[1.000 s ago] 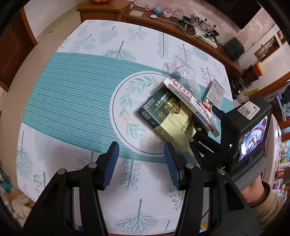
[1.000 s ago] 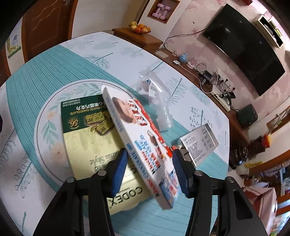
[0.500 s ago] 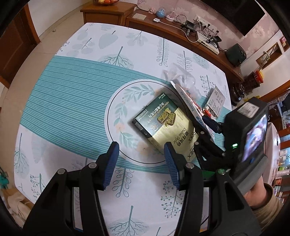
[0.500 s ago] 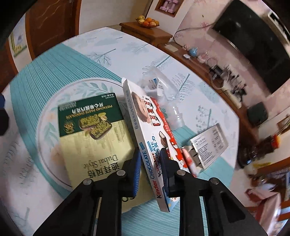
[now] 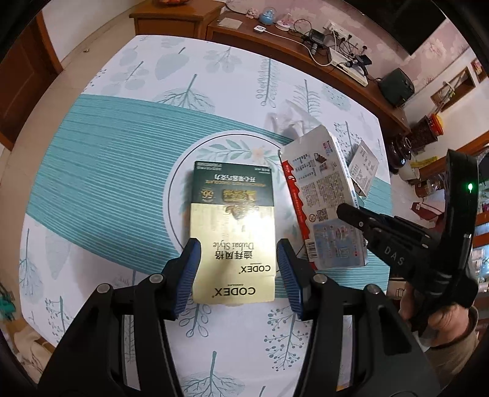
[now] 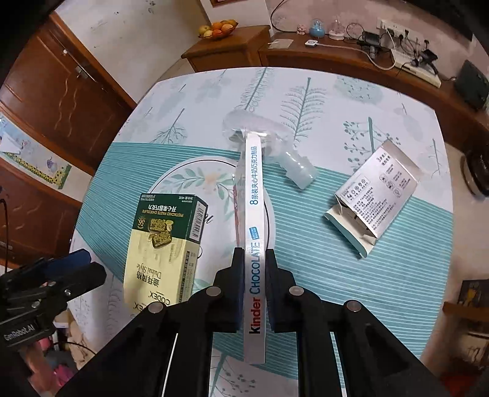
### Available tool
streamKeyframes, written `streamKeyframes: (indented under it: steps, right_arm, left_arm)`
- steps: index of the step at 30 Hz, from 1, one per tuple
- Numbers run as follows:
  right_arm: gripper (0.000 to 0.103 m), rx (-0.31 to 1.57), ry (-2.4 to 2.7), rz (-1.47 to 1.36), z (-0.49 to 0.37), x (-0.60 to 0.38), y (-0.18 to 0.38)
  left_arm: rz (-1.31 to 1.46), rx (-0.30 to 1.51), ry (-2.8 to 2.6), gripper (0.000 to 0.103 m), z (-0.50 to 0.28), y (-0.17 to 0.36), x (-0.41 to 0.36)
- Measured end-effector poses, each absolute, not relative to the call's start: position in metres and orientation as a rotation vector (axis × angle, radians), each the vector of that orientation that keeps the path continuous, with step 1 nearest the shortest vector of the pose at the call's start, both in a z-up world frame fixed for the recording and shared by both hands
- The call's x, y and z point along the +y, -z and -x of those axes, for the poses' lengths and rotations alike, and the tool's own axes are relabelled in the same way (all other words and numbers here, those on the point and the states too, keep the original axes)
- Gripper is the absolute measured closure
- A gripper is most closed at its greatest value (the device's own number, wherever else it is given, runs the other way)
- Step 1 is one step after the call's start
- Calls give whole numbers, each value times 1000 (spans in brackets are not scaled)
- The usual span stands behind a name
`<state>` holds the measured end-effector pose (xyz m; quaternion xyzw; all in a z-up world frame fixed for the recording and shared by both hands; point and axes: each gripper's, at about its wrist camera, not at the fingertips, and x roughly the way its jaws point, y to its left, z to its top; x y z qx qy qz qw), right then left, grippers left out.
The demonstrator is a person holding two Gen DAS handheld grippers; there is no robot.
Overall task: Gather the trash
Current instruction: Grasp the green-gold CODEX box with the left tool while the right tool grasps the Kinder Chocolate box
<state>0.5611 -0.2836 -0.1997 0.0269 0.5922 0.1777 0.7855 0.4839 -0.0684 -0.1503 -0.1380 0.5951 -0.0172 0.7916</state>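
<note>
My right gripper (image 6: 254,265) is shut on a flat white Kinder chocolate box (image 6: 255,213), holding it on edge above the table; the box also shows in the left wrist view (image 5: 324,201). A green and gold CODEX chocolate box (image 5: 233,232) lies flat on the table's round print, also seen in the right wrist view (image 6: 165,244). My left gripper (image 5: 238,268) is open, its fingers on either side of the CODEX box's near end, apart from it. A crushed clear plastic bottle (image 6: 275,149) and a small opened white carton (image 6: 369,195) lie on the table.
The table has a teal striped and leaf-print cloth (image 5: 101,171). A wooden sideboard (image 6: 351,52) with cables and small items stands behind it, a fruit bowl (image 6: 218,29) on a cabinet. The carton also shows in the left wrist view (image 5: 365,168).
The left gripper moved forward to straddle the CODEX box's near end. The right gripper, shut on the Kinder box since half a second ago, lifted and turned it on edge, clear of the CODEX box.
</note>
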Motion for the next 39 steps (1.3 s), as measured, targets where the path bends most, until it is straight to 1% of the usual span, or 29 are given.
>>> streamKeyframes:
  steps: [4, 15, 17, 19, 20, 22, 23, 24, 31, 32, 33, 36, 39]
  right_arm:
    - [91, 1303, -400, -118, -562, -291, 207]
    - [91, 1350, -421, -141, -554, -288, 229]
    - [91, 1341, -423, -133, -552, -286, 229]
    - [91, 1339, -427, -138, -549, -283, 229]
    - [91, 1341, -431, -140, -548, -281, 231]
    - [91, 1341, -435, -143, -544, -280, 232]
    - [91, 1340, -436, -144, -543, -280, 231]
    - [91, 1340, -435, -149, -542, -281, 232]
    - [92, 1342, -422, -210, -534, -294, 231]
    - [91, 1340, -419, -218, -533, -296, 230]
    - [92, 1339, -419, -225, -532, -298, 230]
    - [92, 1339, -419, -240, -531, -302, 229]
    - [92, 1341, -418, -246, -529, -304, 230]
  left_arm:
    - [287, 1285, 45, 55, -487, 151, -72]
    - [274, 1336, 37, 55, -497, 168, -71]
    - [284, 1355, 37, 51, -500, 175, -71]
    - [281, 1360, 31, 37, -503, 180, -72]
    - [276, 1361, 31, 35, -505, 182, -74]
    - [267, 1366, 48, 23, -509, 186, -80]
    - [263, 1372, 56, 21, -511, 188, -83]
    - [257, 1377, 59, 19, -513, 191, -86]
    - [193, 1419, 22, 19, -529, 220, -103]
    - [188, 1422, 13, 17, -531, 223, -104]
    - [170, 1409, 0, 12, -533, 224, -106]
    - [134, 1403, -25, 9, -539, 228, -111]
    - [100, 1397, -48, 9, -544, 230, -115]
